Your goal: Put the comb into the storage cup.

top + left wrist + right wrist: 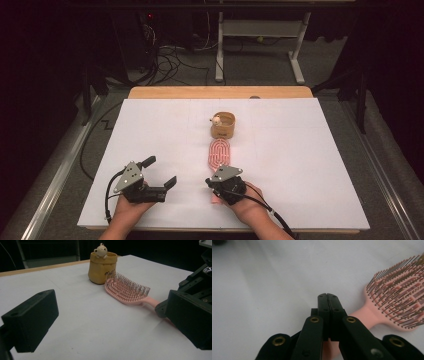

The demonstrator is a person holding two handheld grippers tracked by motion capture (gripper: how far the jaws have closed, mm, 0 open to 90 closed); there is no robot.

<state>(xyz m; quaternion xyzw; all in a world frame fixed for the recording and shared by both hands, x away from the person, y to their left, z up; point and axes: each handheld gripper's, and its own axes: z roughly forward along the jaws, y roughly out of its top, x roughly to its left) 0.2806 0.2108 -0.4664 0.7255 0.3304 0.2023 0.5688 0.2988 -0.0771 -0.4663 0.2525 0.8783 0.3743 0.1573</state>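
Hovering: right hand-held gripper (pixel 327 296) jaws pressed together, empty, over pink hairbrush (pixel 397 307) handle | left hand-held gripper (pixel 159 174) jaws apart

hairbrush (pixel 219 155) on table (pixel 310 165), cup (pixel 223 126) just behind it, right hand-held gripper (pixel 214 183) over its handle

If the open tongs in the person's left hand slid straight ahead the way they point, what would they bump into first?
Probably the pink hairbrush, lying bristles-up across the left tongs' path; the yellow pot stands just behind it. Depth is hard to judge.
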